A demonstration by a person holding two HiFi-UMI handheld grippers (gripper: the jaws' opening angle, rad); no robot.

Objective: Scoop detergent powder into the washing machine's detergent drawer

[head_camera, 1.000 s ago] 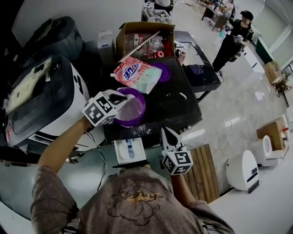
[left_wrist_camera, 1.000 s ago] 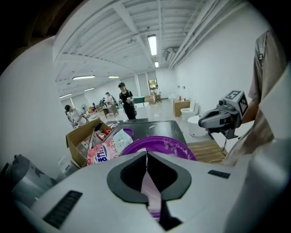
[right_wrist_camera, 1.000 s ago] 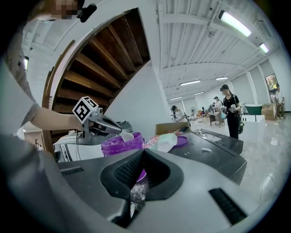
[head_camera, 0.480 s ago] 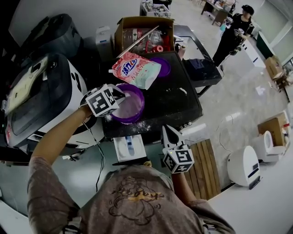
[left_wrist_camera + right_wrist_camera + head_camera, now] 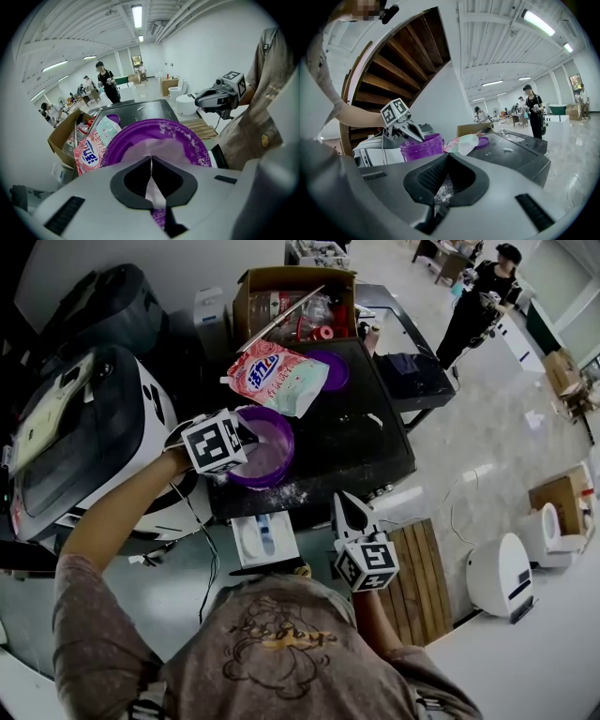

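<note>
Pressing tips together, left gripper fingers hang over pale powder in purple bowl | right gripper fingers closed too, white grains between them | detergent drawer pulled out under counter edge, near right gripper

A black worktop carries a purple tub near its front left corner, a pink detergent bag lying just behind it, a purple lid (partly hidden by the bag) and scattered white powder.

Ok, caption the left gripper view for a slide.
Left gripper, jaws together, over the powder-filled purple bowl, detergent bag beside it.
</note>
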